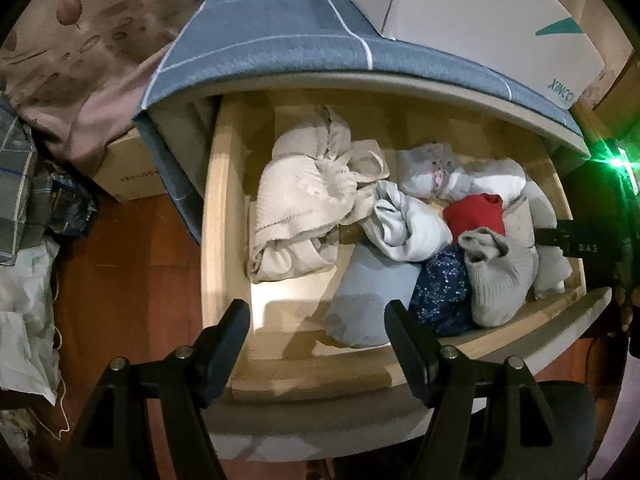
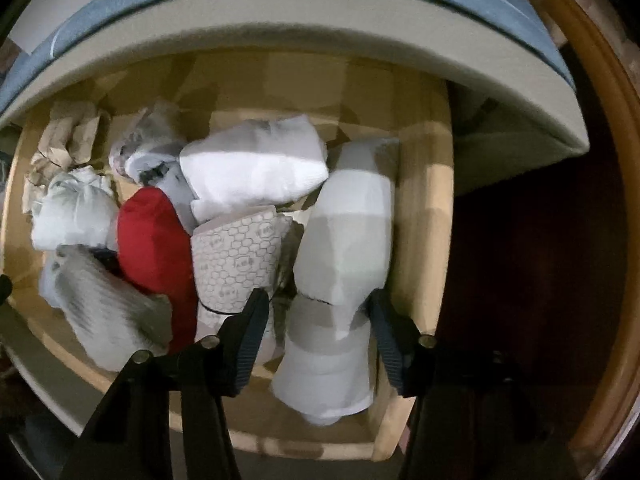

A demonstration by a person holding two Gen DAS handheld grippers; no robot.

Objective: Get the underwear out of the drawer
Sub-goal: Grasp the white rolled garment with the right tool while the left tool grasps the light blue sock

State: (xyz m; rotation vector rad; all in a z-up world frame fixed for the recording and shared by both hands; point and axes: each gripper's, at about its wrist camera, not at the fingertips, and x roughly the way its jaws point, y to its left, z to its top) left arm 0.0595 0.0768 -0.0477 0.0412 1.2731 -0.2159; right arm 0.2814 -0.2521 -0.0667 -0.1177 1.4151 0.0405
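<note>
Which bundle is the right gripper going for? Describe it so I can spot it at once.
Look in the open wooden drawer, along its right-hand wall. A long folded white-and-pale-grey bundle lies there, its near end between the right gripper's fingers. Unlike the hexagon-printed roll beside it, it is plain, with broad grey bands.

Your right gripper [image 1: 576, 240] is cut off by the left wrist view's edge. The grey-banded bundle [image 2: 340, 280] hides the drawer [image 2: 424, 216] floor beneath, and its lower end blurs.
</note>
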